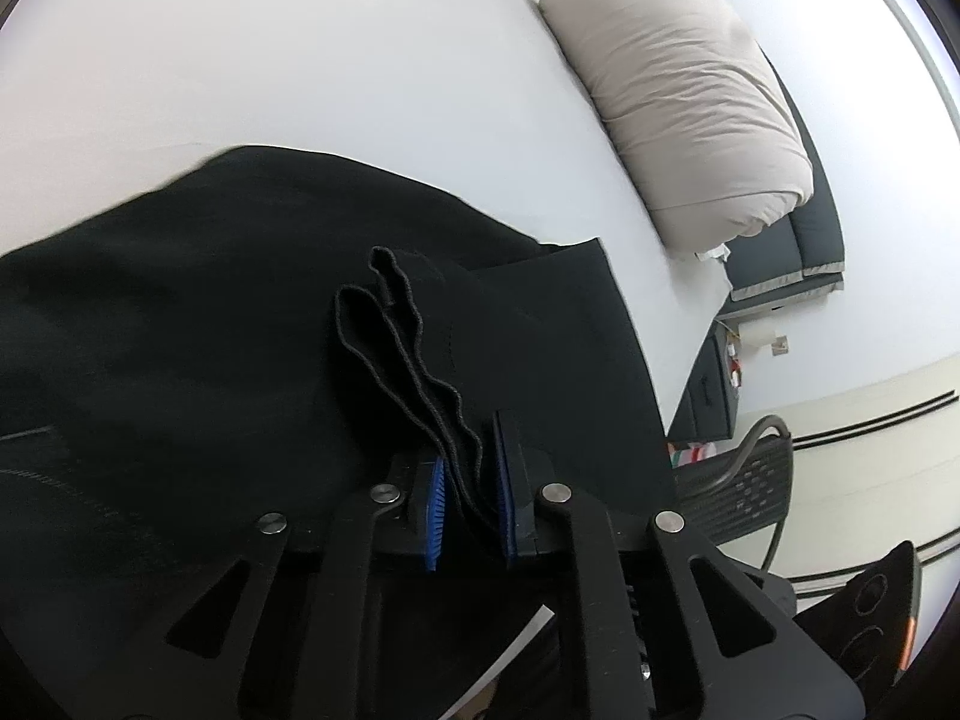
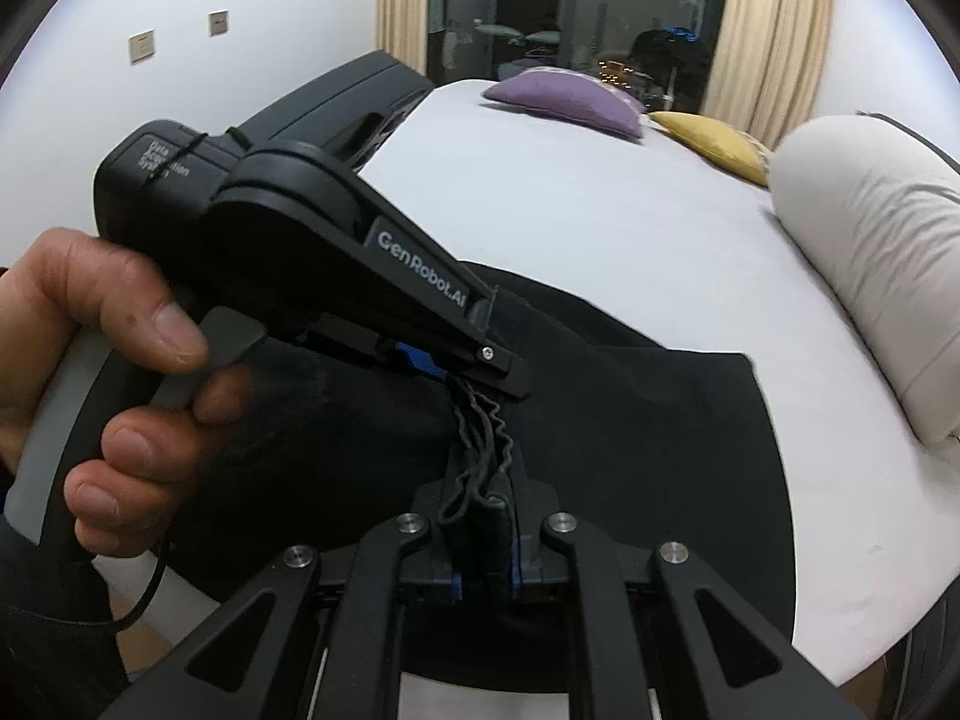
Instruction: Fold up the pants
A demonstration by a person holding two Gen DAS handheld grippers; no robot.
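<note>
Black pants (image 1: 210, 312) lie spread on the white bed (image 1: 300, 60), near its front edge. Left gripper (image 1: 471, 498) pinches the bunched waistband hem (image 1: 414, 360) between its blue pads (image 1: 435, 510). Right gripper (image 2: 486, 546) also pinches that same bunched hem (both grips almost touching). Left hand (image 2: 90, 372) holds the left gripper's handle. Beige rolled duvet (image 1: 678, 96) lies along the bed's right edge; purple cushion (image 2: 564, 99) and yellow cushion (image 2: 714, 144) sit at the far edge.

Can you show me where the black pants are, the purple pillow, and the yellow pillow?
black pants (image 1: 198, 312), left wrist view, on the wide flat cloth left of the claw.
purple pillow (image 2: 567, 97), right wrist view, on the middle of its top.
yellow pillow (image 2: 711, 141), right wrist view, on the middle of its top.
</note>
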